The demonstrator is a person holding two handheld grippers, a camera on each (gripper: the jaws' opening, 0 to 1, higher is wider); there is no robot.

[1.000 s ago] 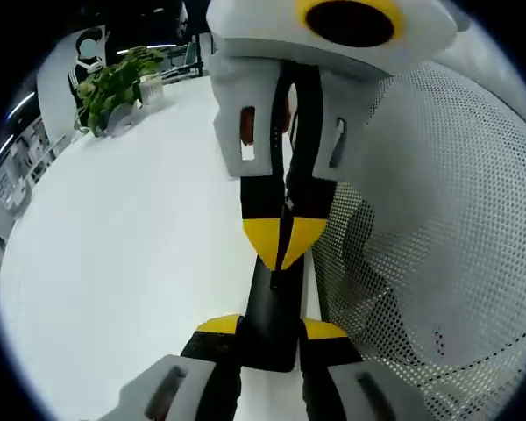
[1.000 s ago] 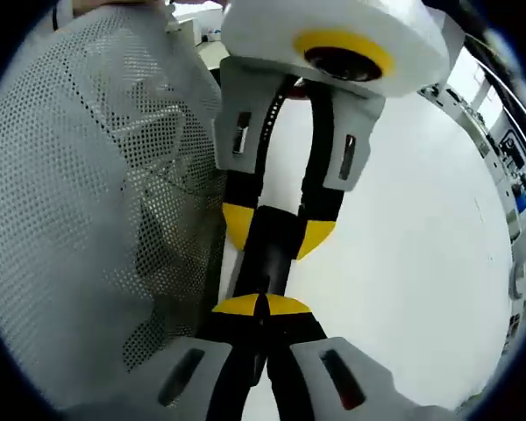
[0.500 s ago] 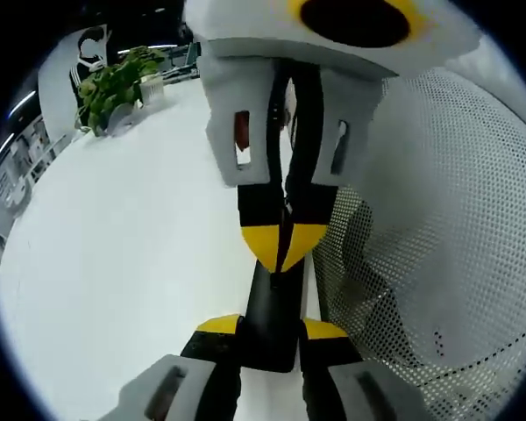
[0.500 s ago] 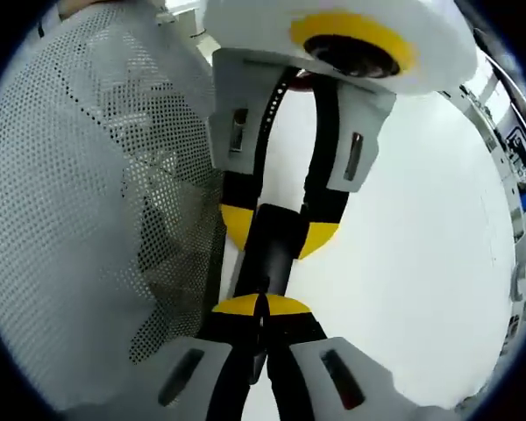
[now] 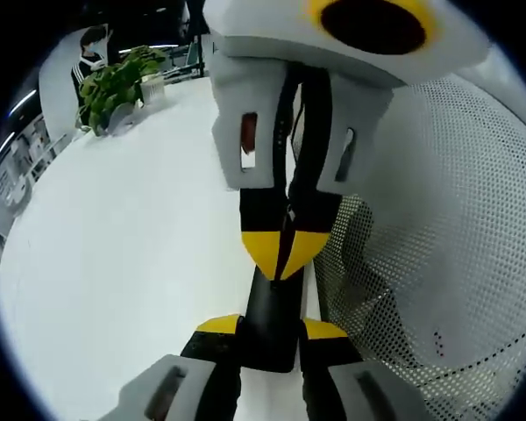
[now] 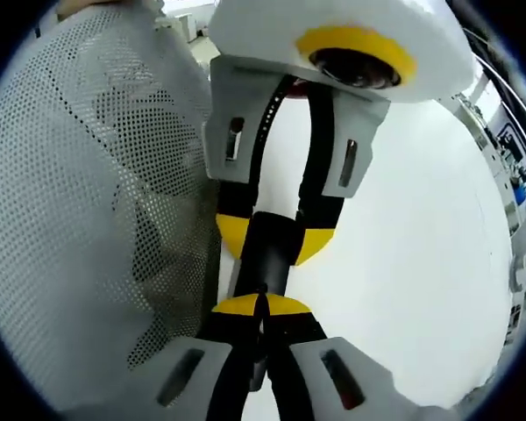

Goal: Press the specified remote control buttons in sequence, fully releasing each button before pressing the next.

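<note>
A slim black remote control [image 5: 273,298] is clamped at its near end between the yellow-tipped fingers of my left gripper [image 5: 272,327], above a white table. My right gripper [image 5: 285,250] comes down from the top of the left gripper view, its two yellow tips together and resting on the remote's upper face. In the right gripper view my right gripper [image 6: 263,305] sits shut at the bottom, tips touching the remote control [image 6: 270,259]. Beyond it, the left gripper [image 6: 272,235] holds the remote from both sides. The buttons are hidden.
The white table [image 5: 114,246] stretches to the left, with a potted green plant [image 5: 114,83] at its far edge. White perforated mesh fabric [image 5: 438,263] hangs close beside the grippers, also seen as mesh fabric [image 6: 88,219]. Shelving with equipment [image 6: 513,175] stands past the table.
Almost nothing differs. The right gripper's tips have dipped slightly lower along the remote and stay together on it; the left gripper keeps its hold.
</note>
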